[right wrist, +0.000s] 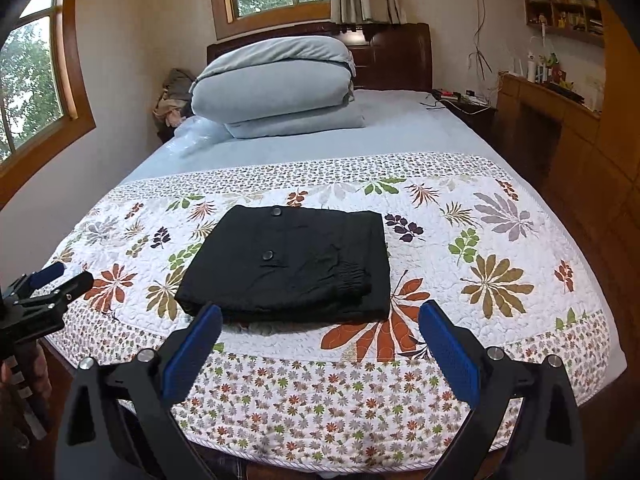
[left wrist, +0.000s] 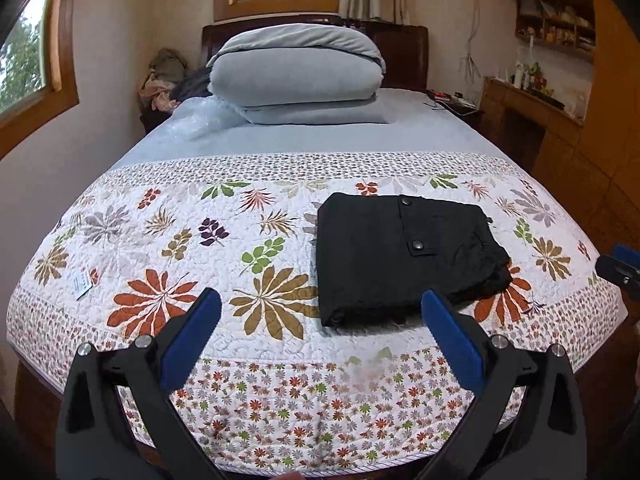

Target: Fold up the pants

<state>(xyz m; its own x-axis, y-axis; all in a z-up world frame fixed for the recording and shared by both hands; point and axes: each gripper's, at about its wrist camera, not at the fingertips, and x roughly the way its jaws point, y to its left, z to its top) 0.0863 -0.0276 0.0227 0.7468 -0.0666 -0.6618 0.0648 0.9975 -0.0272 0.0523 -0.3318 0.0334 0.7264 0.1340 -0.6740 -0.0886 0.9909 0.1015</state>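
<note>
Right wrist view shows the pants (right wrist: 292, 264) folded compact on the quilt (right wrist: 500, 240), task seemingly finished, both grippers' fingers (right wrist: 448, 348) spread and empty.

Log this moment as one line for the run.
folded black pants flat on floral quilt | left gripper open, empty | right gripper open, empty

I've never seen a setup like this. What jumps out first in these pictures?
A neat black folded pair of pants with two metal snaps lies on a white quilt printed with colourful leaves, near the foot of the bed. In front, the blue-padded right gripper and left gripper hover with jaws wide apart, holding nothing. Behind, a pale blue folded duvet is stacked by the dark wooden headboard.
</note>
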